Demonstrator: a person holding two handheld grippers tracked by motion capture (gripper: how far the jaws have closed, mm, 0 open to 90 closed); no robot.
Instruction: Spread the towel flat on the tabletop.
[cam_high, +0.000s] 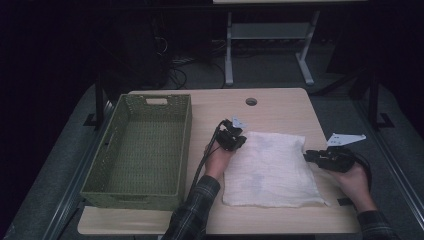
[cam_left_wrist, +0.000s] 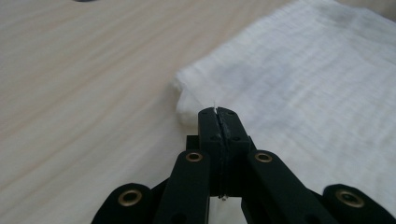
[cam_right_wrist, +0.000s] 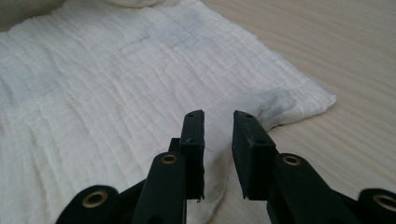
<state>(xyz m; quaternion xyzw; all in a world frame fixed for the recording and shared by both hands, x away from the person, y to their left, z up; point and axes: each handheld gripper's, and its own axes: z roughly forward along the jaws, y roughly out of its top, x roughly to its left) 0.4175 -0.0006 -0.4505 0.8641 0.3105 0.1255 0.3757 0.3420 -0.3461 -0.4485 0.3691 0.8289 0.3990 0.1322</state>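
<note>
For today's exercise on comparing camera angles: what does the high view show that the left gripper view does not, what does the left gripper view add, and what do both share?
High view alone: the green basket left of the cloth, the right gripper at the cloth's right edge, both of the person's hands, and the table's round hole.

Left gripper view alone: the left gripper close up, jaws pressed together at the cloth's corner, a few fibres poking out between them.

Both: the white cloth lying on the wooden table, with the left gripper at its corner.
</note>
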